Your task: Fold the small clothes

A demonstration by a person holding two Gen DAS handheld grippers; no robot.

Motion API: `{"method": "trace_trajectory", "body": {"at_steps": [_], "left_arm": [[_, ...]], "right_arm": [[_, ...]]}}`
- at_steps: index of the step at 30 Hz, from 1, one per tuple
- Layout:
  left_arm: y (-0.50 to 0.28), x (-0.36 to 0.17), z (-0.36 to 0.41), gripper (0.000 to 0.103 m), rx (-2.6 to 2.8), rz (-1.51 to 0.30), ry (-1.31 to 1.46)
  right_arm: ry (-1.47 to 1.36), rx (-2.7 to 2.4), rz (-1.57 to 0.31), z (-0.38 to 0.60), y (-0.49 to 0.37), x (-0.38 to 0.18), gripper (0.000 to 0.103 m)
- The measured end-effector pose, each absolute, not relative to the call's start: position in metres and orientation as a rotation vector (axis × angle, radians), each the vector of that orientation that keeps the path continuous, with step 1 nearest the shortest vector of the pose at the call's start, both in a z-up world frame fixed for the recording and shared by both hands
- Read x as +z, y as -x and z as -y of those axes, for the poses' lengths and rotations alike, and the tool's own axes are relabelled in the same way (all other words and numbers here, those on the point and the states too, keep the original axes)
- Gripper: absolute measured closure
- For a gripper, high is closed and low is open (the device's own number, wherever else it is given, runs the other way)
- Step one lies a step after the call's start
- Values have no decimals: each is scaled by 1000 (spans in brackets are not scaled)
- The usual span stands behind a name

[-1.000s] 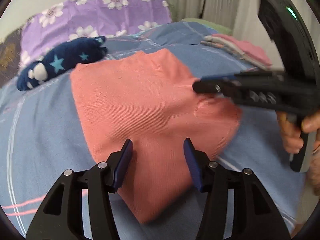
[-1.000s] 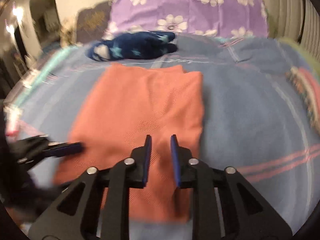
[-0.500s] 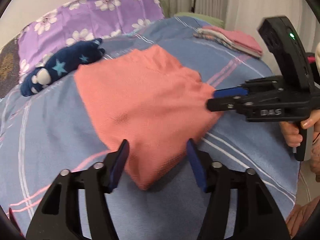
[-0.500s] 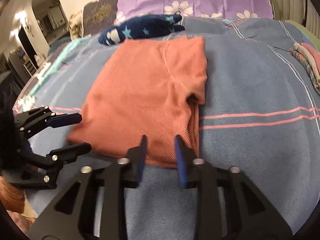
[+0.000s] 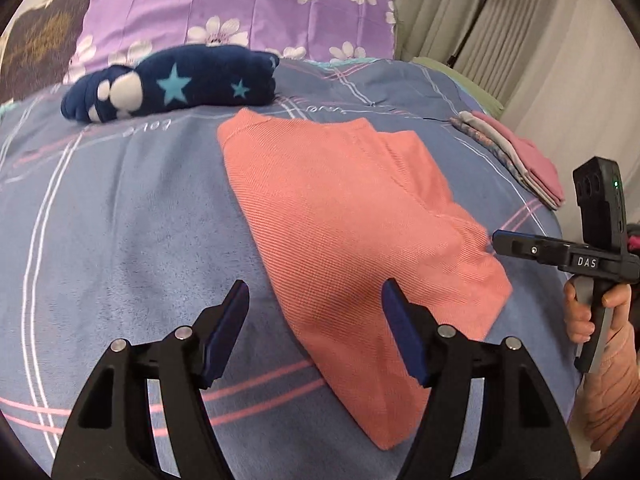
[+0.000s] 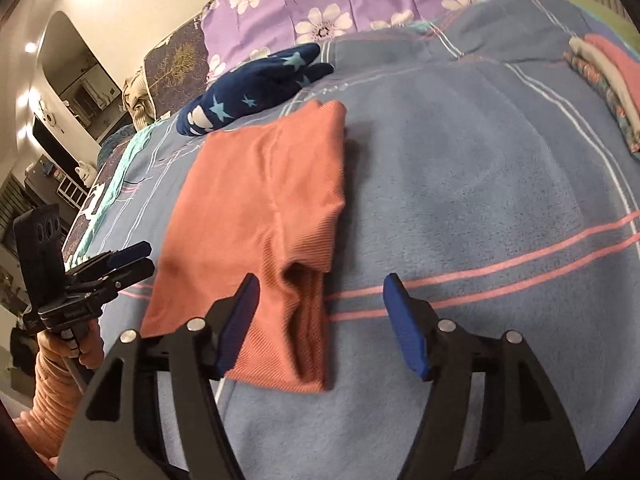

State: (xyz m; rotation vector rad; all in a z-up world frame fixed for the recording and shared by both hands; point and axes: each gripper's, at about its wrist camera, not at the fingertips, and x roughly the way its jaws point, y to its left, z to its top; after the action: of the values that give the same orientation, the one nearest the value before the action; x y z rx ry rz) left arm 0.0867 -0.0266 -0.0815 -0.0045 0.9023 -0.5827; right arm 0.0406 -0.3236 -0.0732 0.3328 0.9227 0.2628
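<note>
A salmon-pink garment [image 5: 352, 216] lies folded and flat on the bed [image 5: 132, 216], which has a blue cover with pink and white stripes. It has a long shape, and its long axis goes from the near edge of the bed toward the far pillows; in the left wrist view this axis leans from near right to far left. One narrow end lies close to both tongs, and the other narrow end points at a dark blue star-patterned cloth [image 5: 172, 84] that lies just beyond it, in front of a purple flowered pillow [image 5: 240, 4]. In the right wrist view the garment [image 6: 256, 216] shows a folded sleeve on its right side, with the opening toward the near end. The left tongs [image 5: 314, 304] have just been opening and now stand wide apart; the near left corner of the garment is seen between the blue pads, but they do not press on it and hold nothing. The right tongs [image 6: 320, 300] have also just been opening wide; the near right corner of the garment lies between the jaws, not gripped. A stack of folded clothes [image 5: 516, 156] lies on the far right of the bed, well apart from the garment.
</note>
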Motion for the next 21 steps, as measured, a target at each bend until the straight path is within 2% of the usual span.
{"method": "trace_trajectory", "body": {"at_steps": [4,9,15,18,21], "left_arm": [[-109,-96,31,31,-579,-958,36],[-128,-104,39,16,-614,-958,63],[-134,-103,47,9,-634,-951,-5],[-142,-103,47,4,-631,-982,59],[-147,-102,48,3,-605,-1004,93]], "right_arm": [[-361,288,-956,324,-58,-81,37],[-363,318,-968,320,-74,-86,34],[-372,337,-959,323,-76,-90,34],[-362,337,-958,322,-76,-89,34],[-365,329,-959,322,-76,-87,34]]}}
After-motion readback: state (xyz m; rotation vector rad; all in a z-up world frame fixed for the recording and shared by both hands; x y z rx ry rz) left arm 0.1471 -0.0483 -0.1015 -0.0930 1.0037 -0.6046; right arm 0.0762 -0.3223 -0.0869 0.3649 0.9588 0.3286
